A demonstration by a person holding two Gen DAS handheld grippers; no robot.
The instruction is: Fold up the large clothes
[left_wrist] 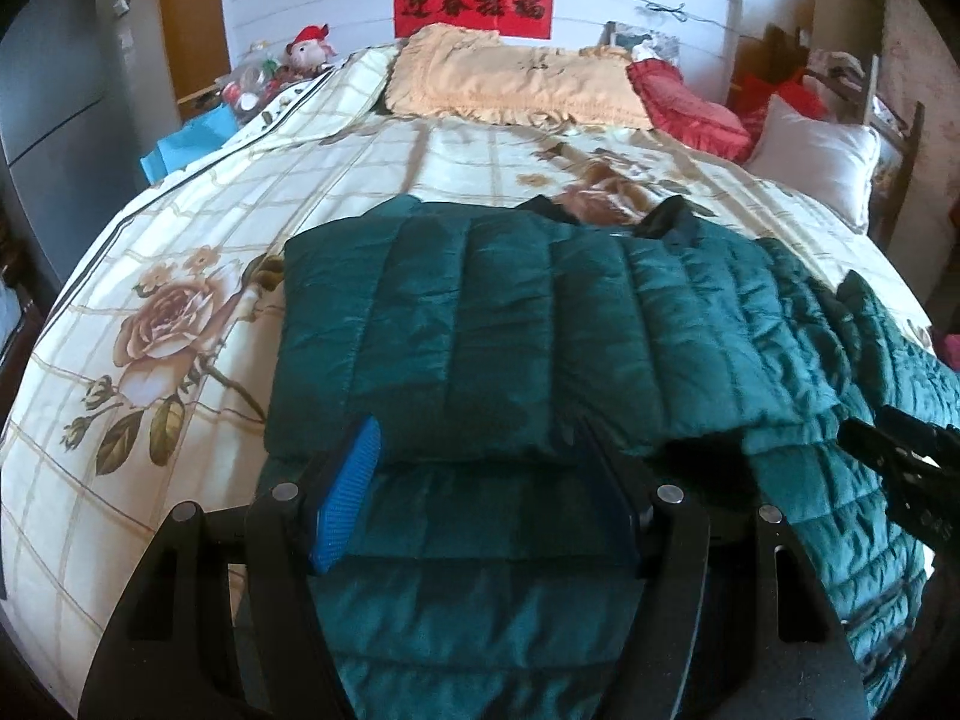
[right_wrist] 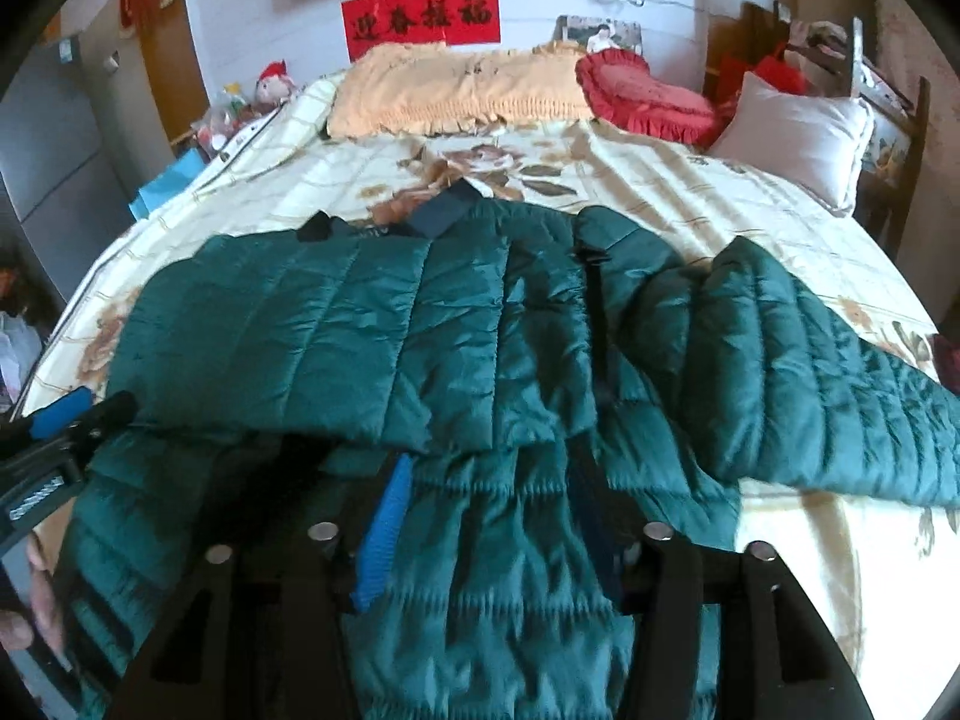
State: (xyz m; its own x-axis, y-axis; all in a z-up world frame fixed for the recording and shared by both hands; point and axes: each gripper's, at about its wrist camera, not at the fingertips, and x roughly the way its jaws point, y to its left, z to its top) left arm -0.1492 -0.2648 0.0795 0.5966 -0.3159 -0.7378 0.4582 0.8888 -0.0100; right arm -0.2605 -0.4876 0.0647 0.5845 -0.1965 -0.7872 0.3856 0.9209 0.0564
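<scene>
A green quilted jacket [right_wrist: 456, 330] lies spread across the floral bed [left_wrist: 180, 276], one sleeve out toward 3 o'clock; the left gripper [left_wrist: 480, 480] hovers at its 6 o'clock hem, jaws released, fabric between them; the right gripper [right_wrist: 498, 516] likewise, jaws parted over the hem.

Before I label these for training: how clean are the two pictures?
Left wrist view: strong fisheye bowing of the bed, jacket fairly sharp, dark corners. Right wrist view: same bowing, soft blur on the jacket, pale glare on the white pillow.
</scene>
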